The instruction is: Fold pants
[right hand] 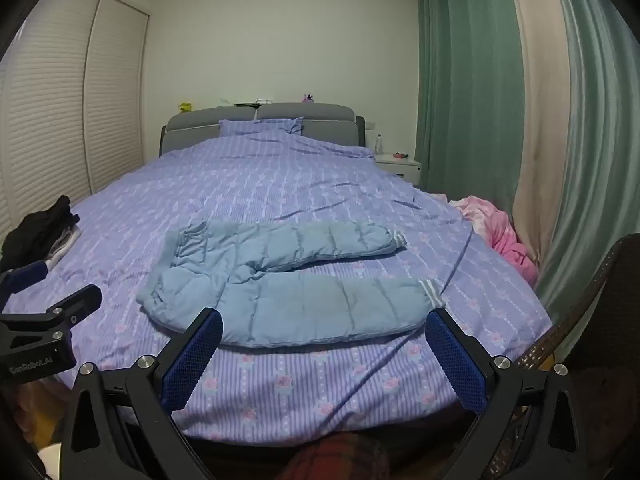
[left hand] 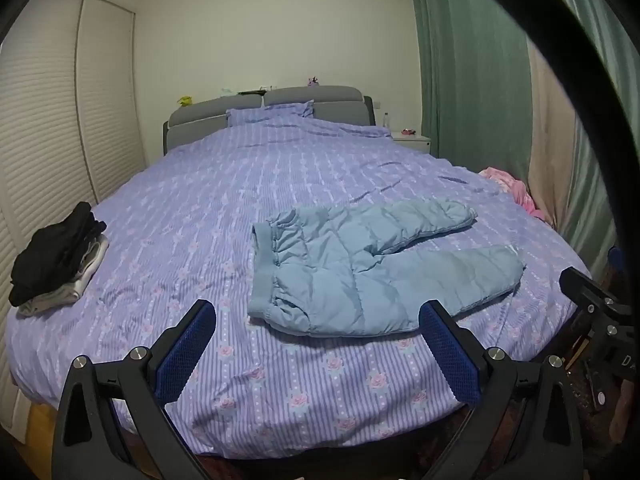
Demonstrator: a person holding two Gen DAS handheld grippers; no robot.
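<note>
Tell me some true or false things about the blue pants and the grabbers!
1. The pants lie flat on the bed. True.
2. The left gripper is squeezing the pants. False: it is open and holds nothing.
3. The right gripper is open. True.
4. The pants are already folded in half. False: both legs lie spread apart.
5. A pile of dark clothes sits on the bed's left side. True.

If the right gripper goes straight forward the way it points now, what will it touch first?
Most likely the light blue padded pants. The right gripper is open and aimed at their nearer leg, which lies flat on the purple striped bedspread. It looks tilted downward, so it might meet the bedspread just before the pants; depth is unclear.
</note>
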